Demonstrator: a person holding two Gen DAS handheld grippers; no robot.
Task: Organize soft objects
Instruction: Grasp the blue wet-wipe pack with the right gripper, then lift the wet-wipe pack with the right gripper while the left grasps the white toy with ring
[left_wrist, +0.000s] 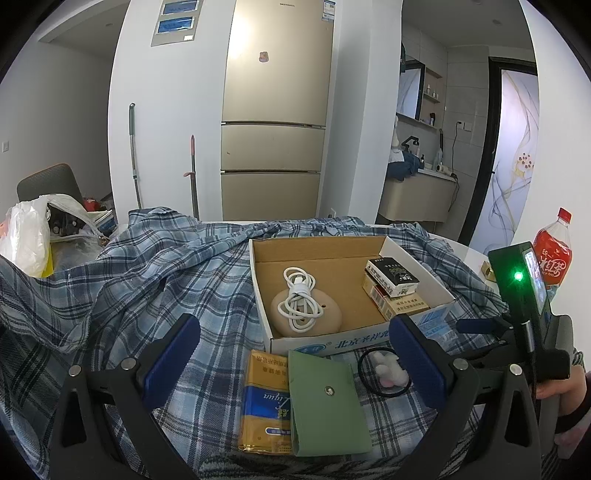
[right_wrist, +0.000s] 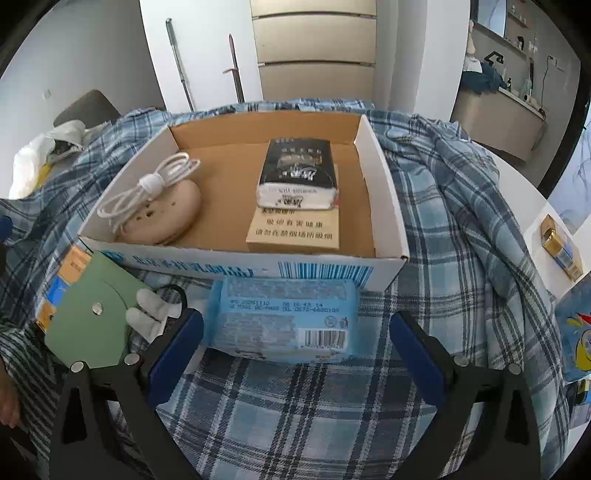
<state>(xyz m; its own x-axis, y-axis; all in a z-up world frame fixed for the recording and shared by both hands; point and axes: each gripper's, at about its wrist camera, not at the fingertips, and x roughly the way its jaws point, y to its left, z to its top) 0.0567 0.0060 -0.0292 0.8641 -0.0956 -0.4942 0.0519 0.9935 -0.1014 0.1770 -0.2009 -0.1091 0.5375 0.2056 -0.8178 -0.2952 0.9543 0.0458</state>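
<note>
With your right gripper (right_wrist: 295, 343) gaping wide around the tissue pack (right_wrist: 284, 319) beside the box (right_wrist: 384, 184), you're risking snagging plaid cloth (right_wrist: 295, 406).

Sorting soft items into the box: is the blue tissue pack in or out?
Out. The blue tissue pack lies on the plaid cloth against the cardboard box's front wall, between the open right tongs.

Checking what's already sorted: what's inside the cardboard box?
In the box: a white cable on a beige pad, and a black pack stacked on a yellow pack. Anything beneath them is hidden.
</note>
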